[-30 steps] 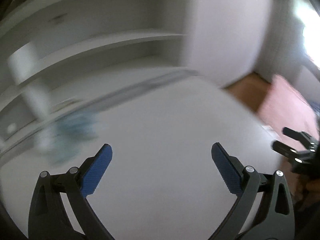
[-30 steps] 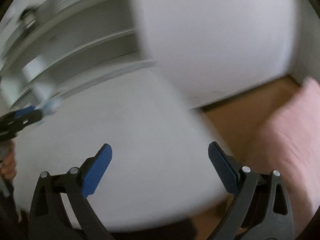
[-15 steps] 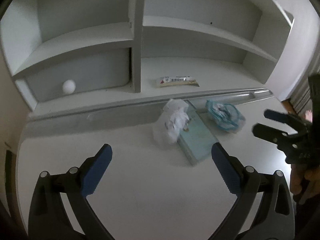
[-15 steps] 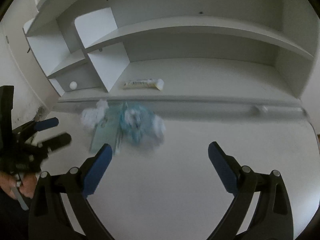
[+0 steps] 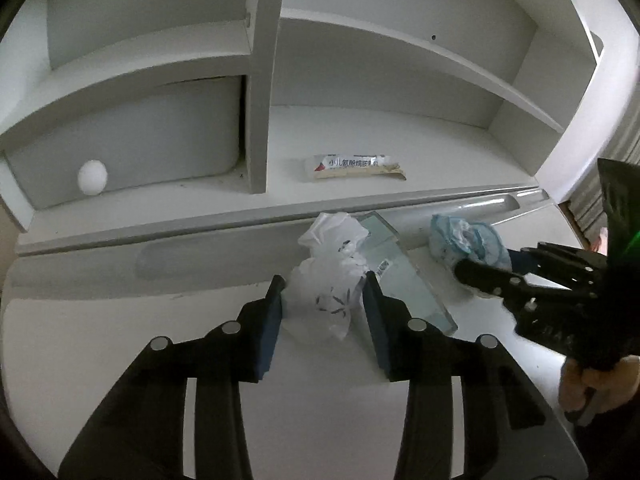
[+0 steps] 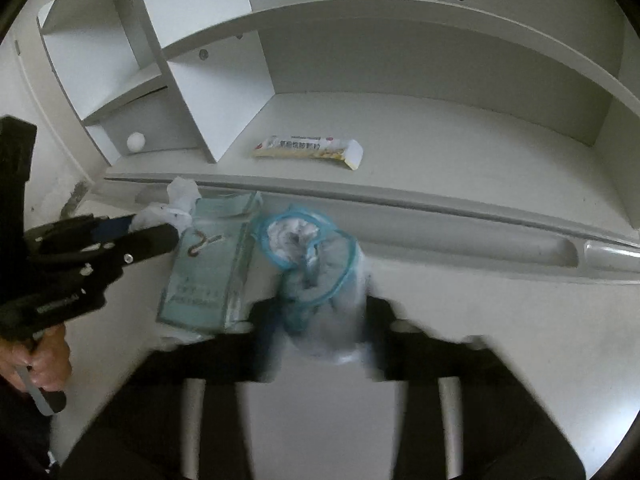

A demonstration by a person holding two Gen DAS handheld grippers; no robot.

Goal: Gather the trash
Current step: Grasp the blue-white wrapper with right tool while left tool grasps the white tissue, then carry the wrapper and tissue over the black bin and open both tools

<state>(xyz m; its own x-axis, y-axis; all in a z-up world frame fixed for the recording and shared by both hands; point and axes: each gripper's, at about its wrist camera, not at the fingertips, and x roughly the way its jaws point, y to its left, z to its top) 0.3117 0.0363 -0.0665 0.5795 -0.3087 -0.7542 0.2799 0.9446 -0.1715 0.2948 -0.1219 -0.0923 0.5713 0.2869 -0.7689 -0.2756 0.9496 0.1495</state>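
A crumpled white plastic bag (image 5: pixel 328 280) lies on the white desk, and my left gripper (image 5: pixel 323 300) is closed onto its sides. The bag also shows in the right wrist view (image 6: pixel 176 204). A blue-rimmed wad of cap and tissue (image 6: pixel 316 272) sits between the blurred fingers of my right gripper (image 6: pixel 320 312), which is closed around it. The wad also shows in the left wrist view (image 5: pixel 464 240). A pale green flat box (image 6: pixel 212 268) lies between the two pieces of trash. A long snack wrapper (image 5: pixel 356 166) lies on the low shelf behind.
A white shelf unit (image 5: pixel 264 80) with dividers stands at the back of the desk. A white ball (image 5: pixel 92 176) sits in the left cubby. A raised grey ledge with a groove (image 6: pixel 480 236) runs along the desk's back.
Both grippers have moved forward to the trash and closed from wide open, the left onto the white bag and the right onto the blue-rimmed wad.
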